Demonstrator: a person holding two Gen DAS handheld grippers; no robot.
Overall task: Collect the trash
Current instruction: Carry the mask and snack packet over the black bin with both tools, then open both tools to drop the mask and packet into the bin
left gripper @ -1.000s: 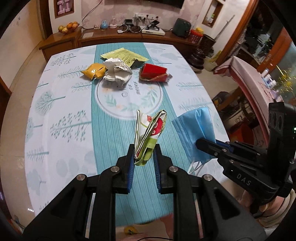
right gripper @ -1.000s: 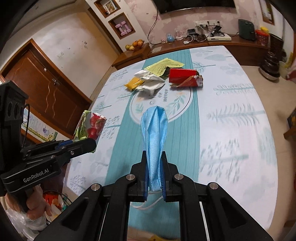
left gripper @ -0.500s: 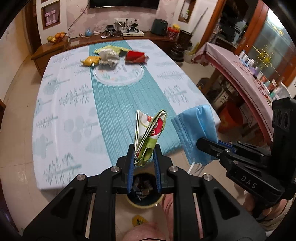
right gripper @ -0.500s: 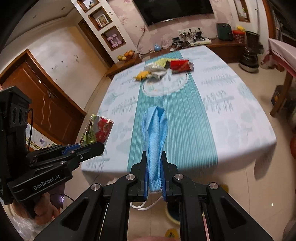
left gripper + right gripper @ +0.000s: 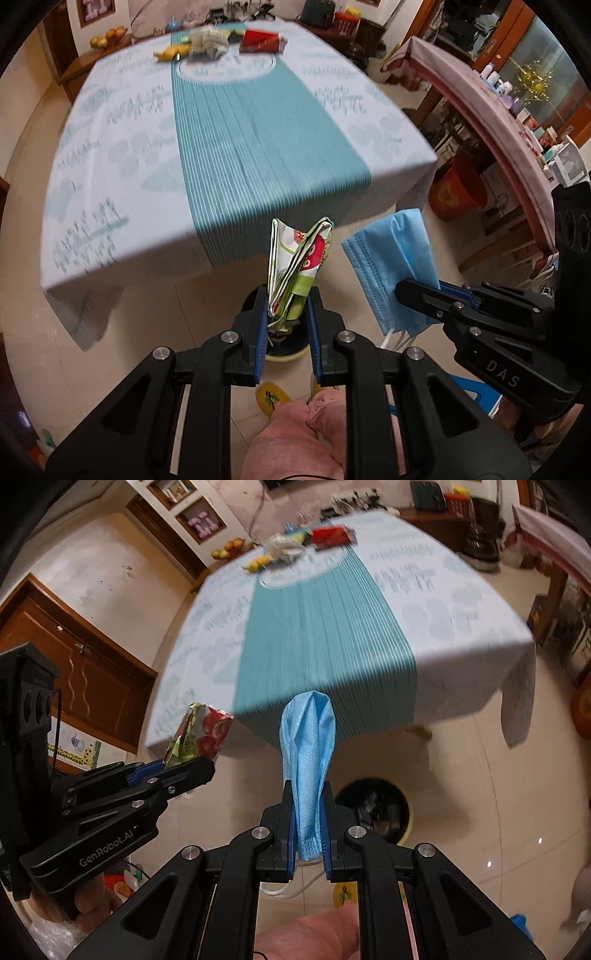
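My left gripper [image 5: 289, 300] is shut on a folded green, white and red snack wrapper [image 5: 299, 266], held upright past the table's near edge. Right under it stands a round dark trash bin with a yellow-green rim [image 5: 288, 355], mostly hidden by the fingers. My right gripper [image 5: 308, 803] is shut on a blue face mask [image 5: 308, 738], whose white ear loops hang below. The bin [image 5: 380, 812] sits on the floor just right of that gripper. On the table's far end lie a red packet [image 5: 260, 38], crumpled white paper [image 5: 207, 40] and a yellow wrapper [image 5: 170, 51].
The table [image 5: 258, 129] wears a white and teal cloth that hangs over its near edge. A red bucket [image 5: 458, 192] and a pink-covered side table [image 5: 480, 103] stand to the right. A wooden door [image 5: 85, 686] is at left. A person's knee [image 5: 295, 435] and a slipper [image 5: 271, 397] are below.
Both grippers have pulled back from over the table to beyond its near edge and dropped lower. The bin has come into view beneath them. Both still hold their items.
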